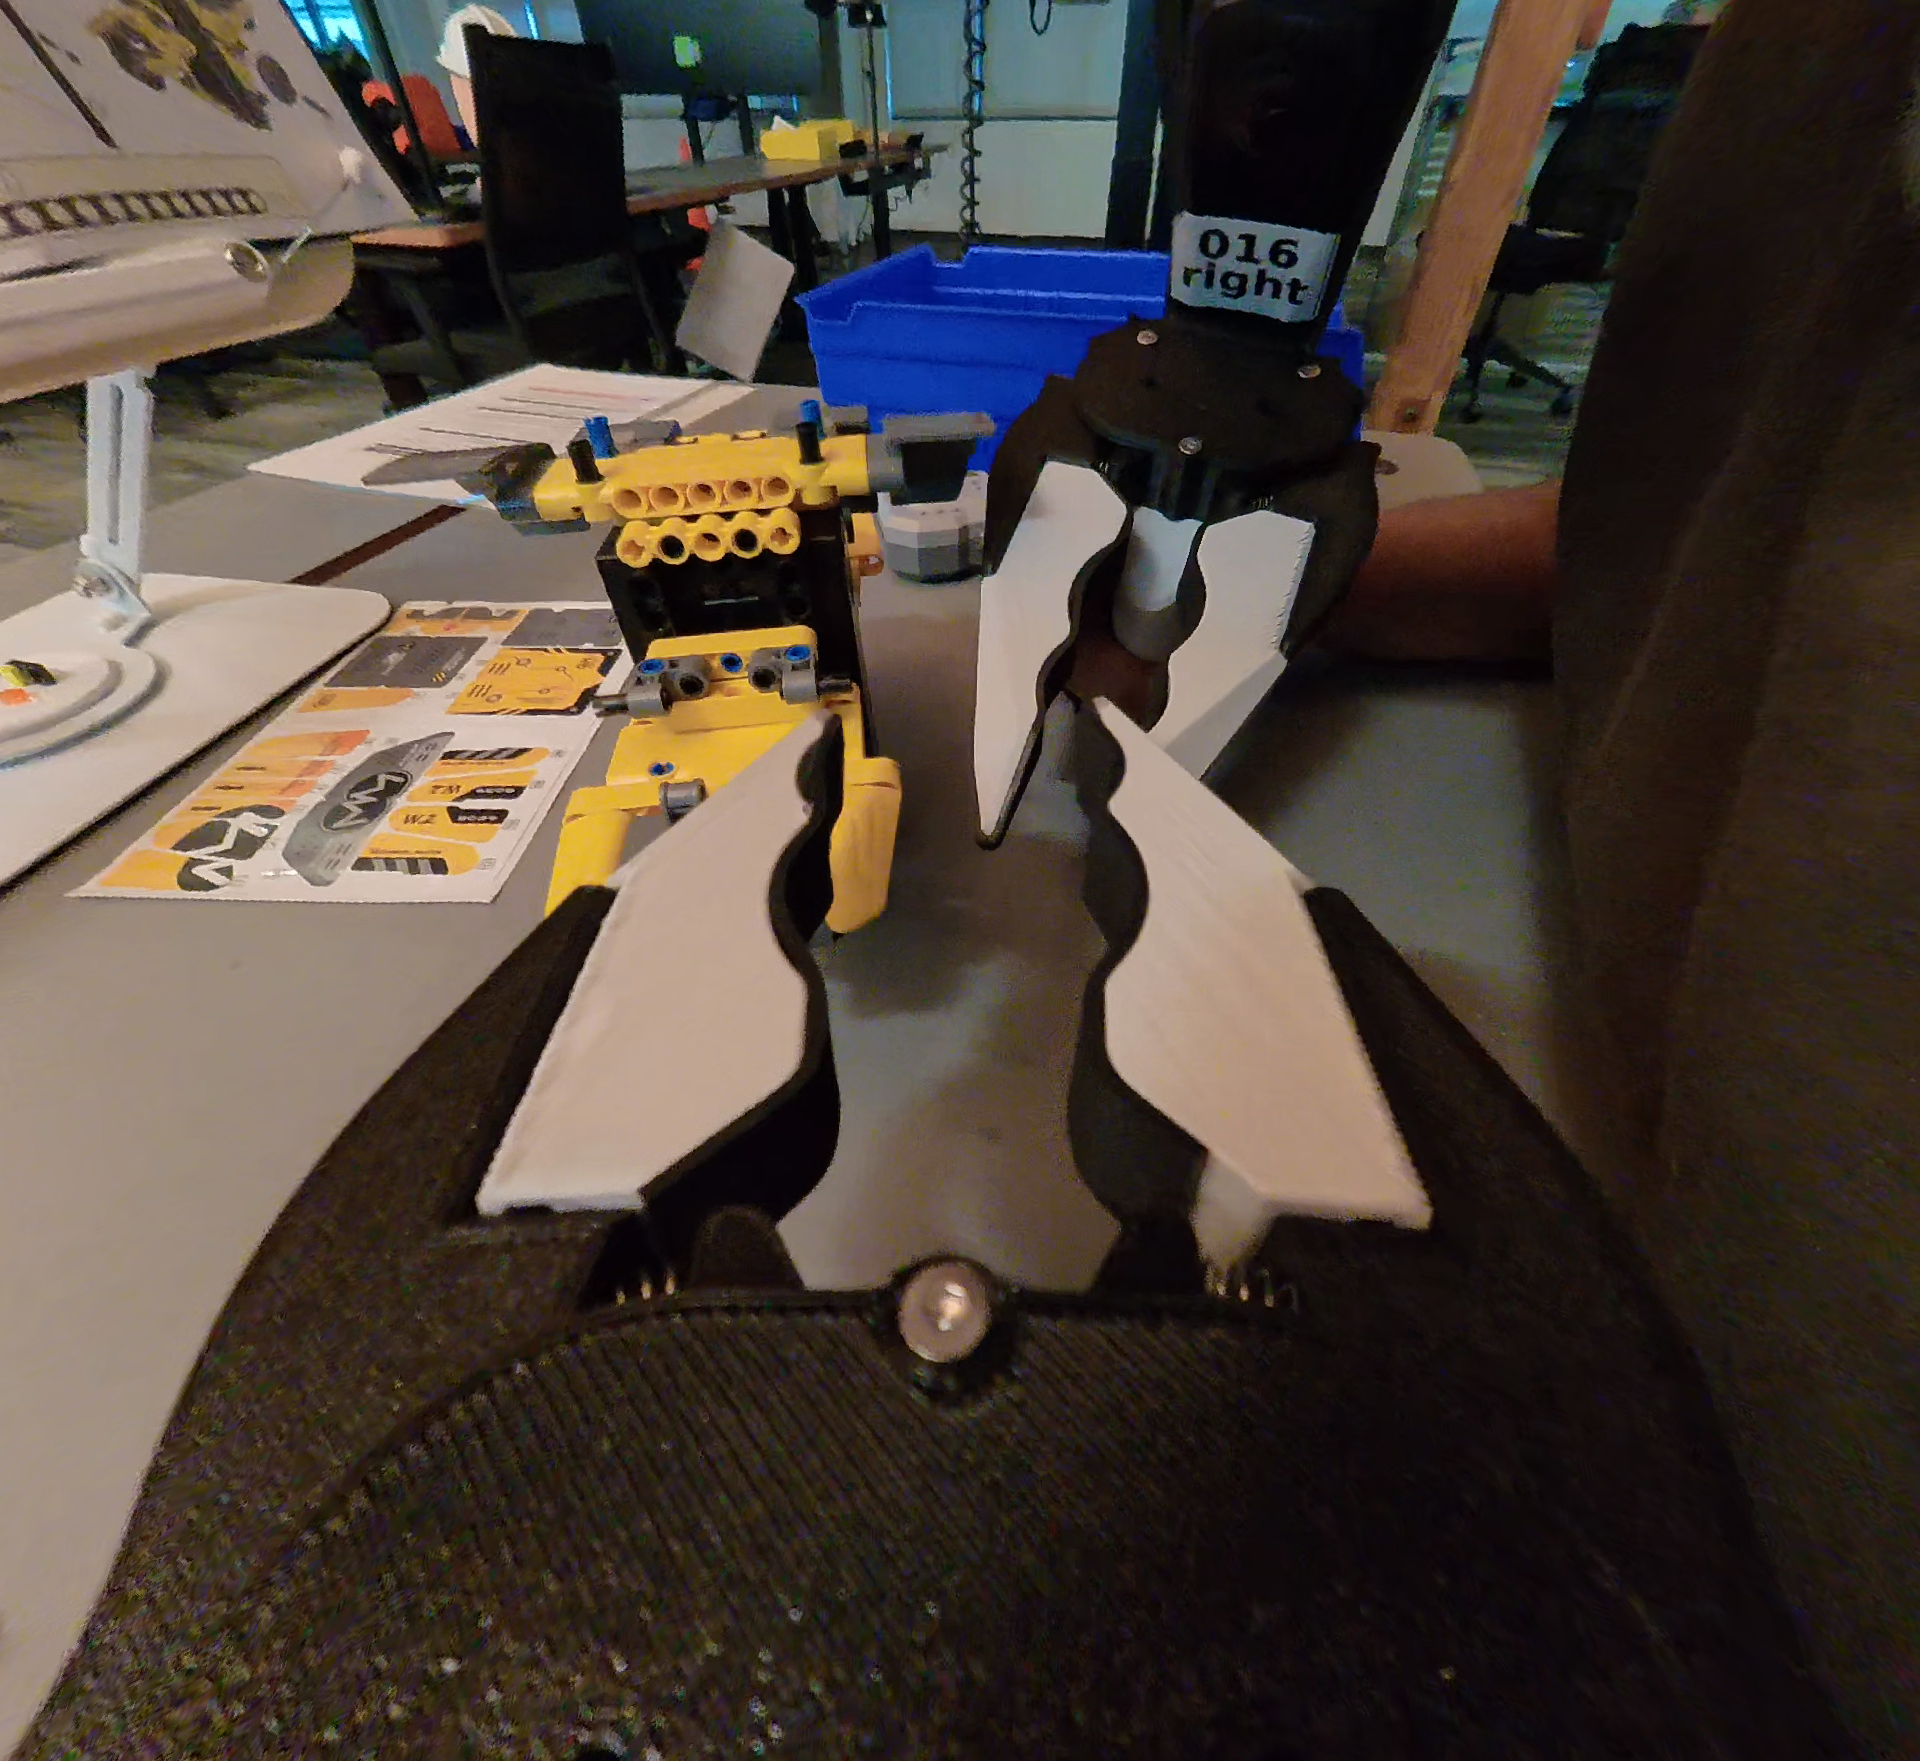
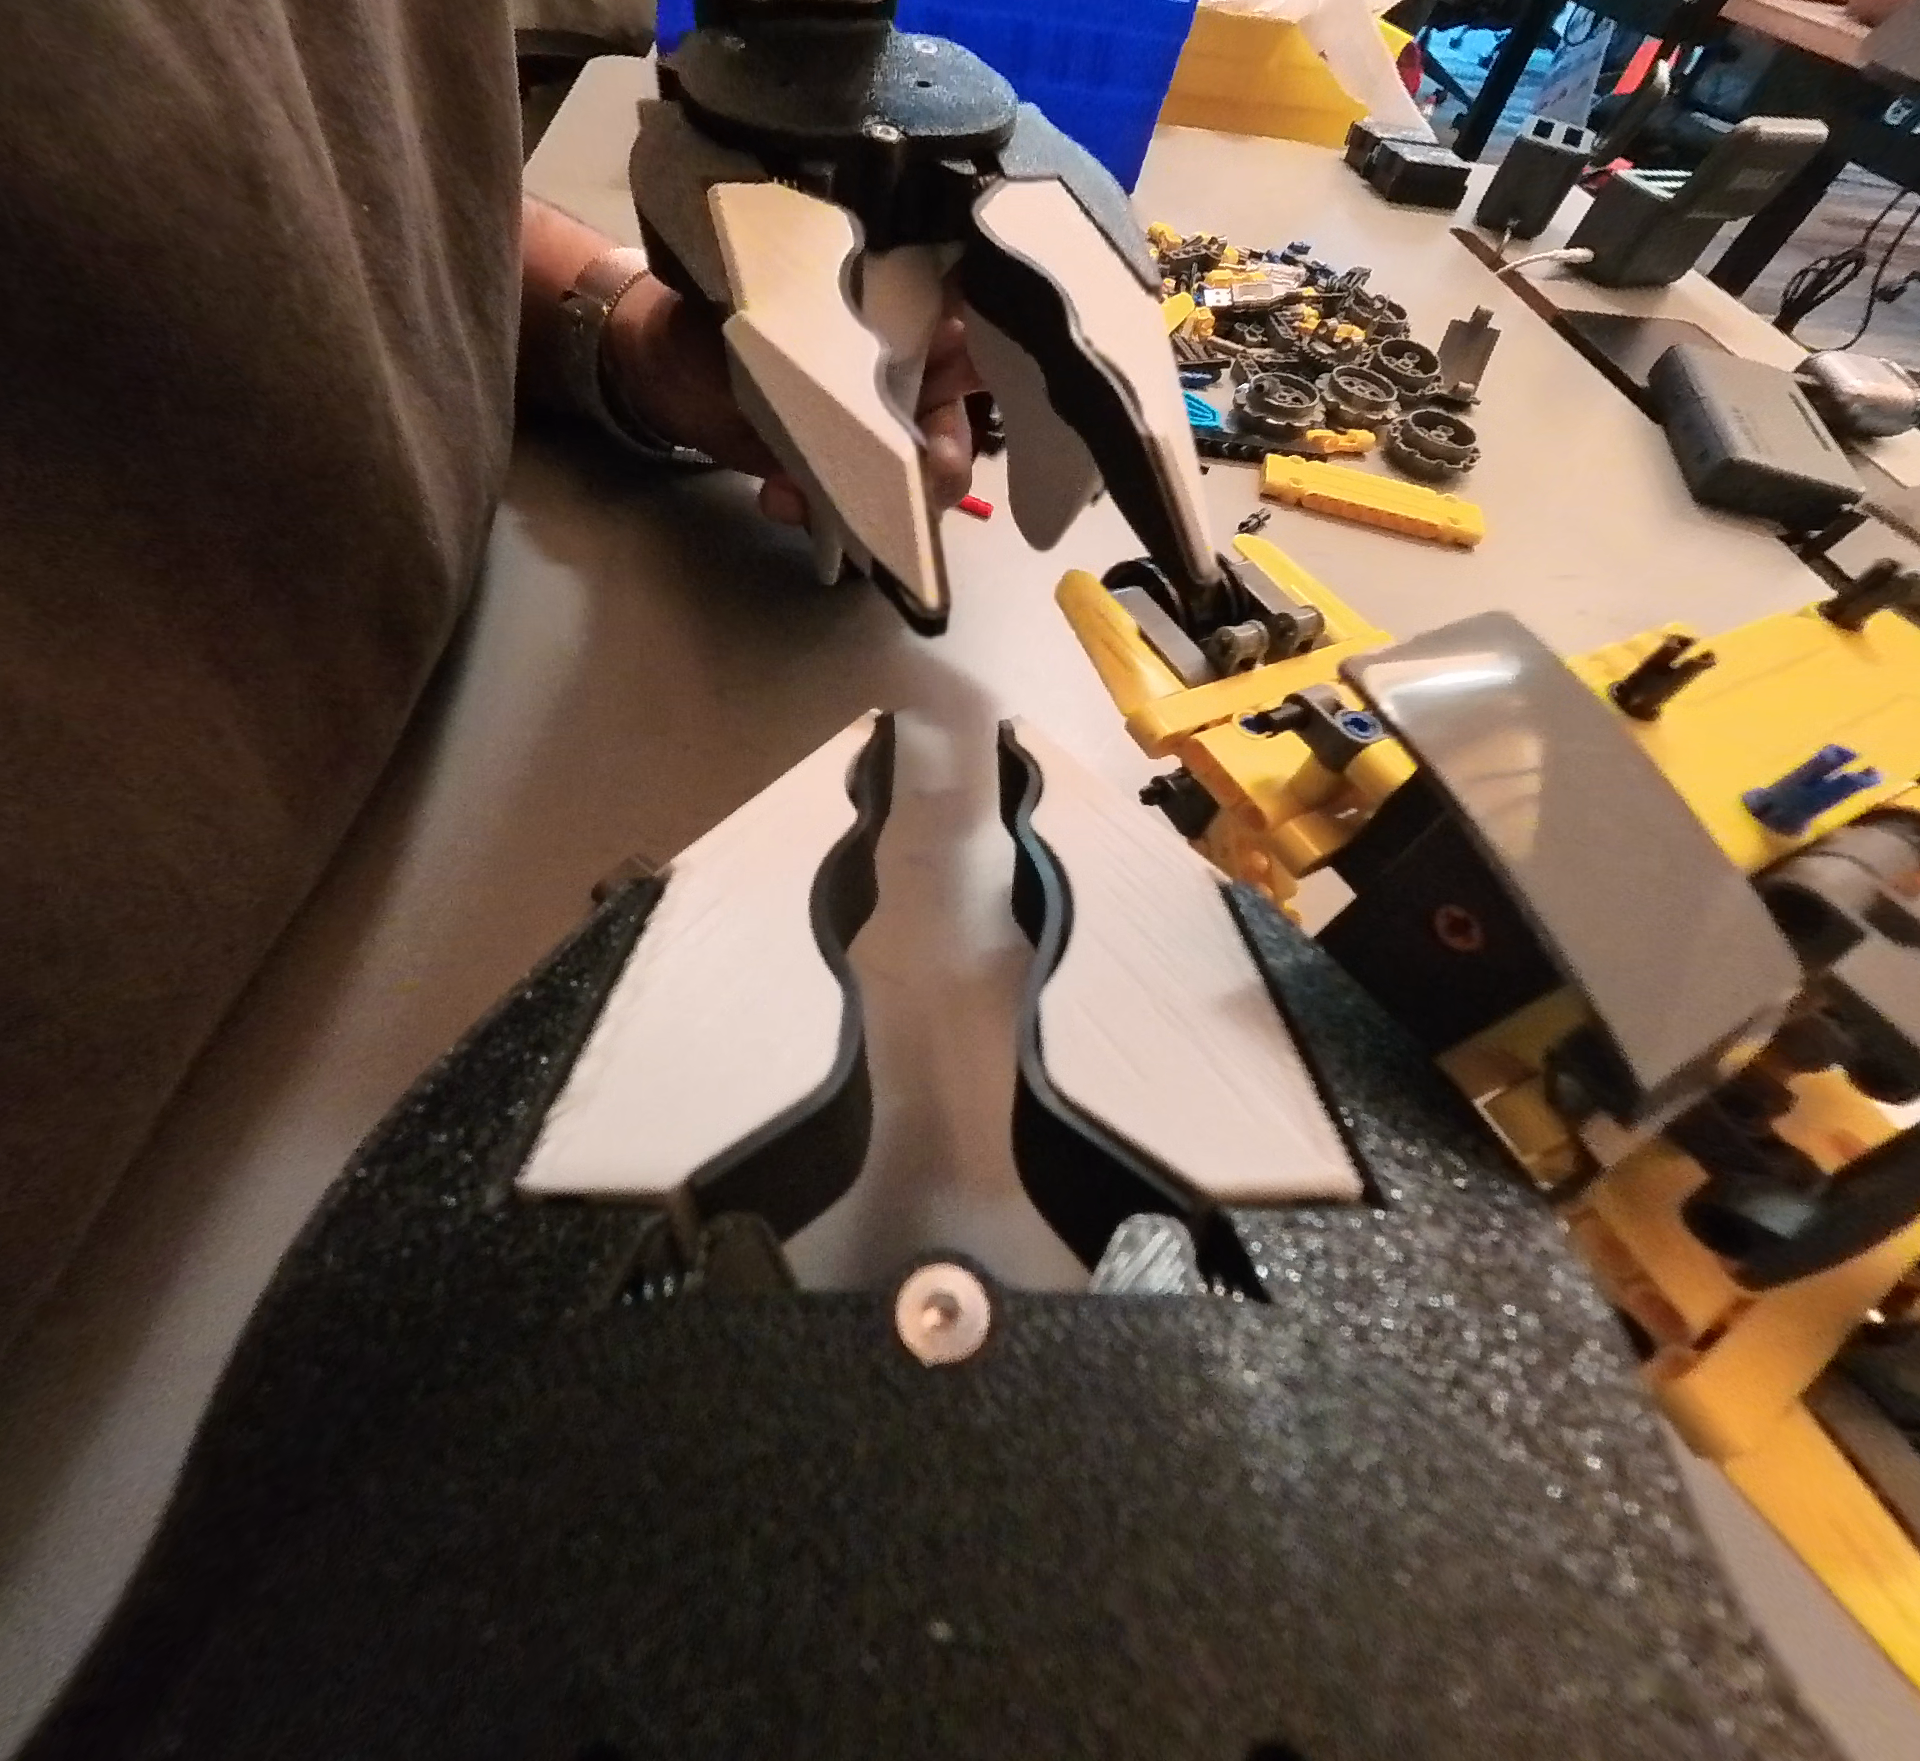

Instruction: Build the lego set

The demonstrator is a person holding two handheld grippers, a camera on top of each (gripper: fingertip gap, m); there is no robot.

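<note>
A yellow and black brick-built vehicle model (image 1: 727, 703) stands on the grey table (image 1: 208, 1036); it also shows in the right wrist view (image 2: 1299, 776) with a grey curved panel (image 2: 1558, 828) on it. My left gripper (image 1: 966, 719) is open and empty. Seen from the right wrist view, the left gripper (image 2: 1070, 594) has one fingertip (image 2: 1205, 568) resting in the model's near end. My right gripper (image 2: 943, 724) is open and empty, just above the bare table beside the model. In the left wrist view the right gripper (image 1: 1098, 799) points down, facing the left one.
A sticker sheet (image 1: 343, 755) lies left of the model, by a white stand (image 1: 114, 506) holding an instruction booklet. A blue bin (image 1: 966, 329) stands behind. Loose parts and wheels (image 2: 1320, 361), a yellow beam (image 2: 1371, 501) and dark boxes (image 2: 1745, 433) lie beyond. A person's torso (image 2: 208, 361) is close. Less than 4 cm separates the two grippers' tips. Both grippers' tips are roughly 25 cm from the yellow beam (image 2: 1371, 501).
</note>
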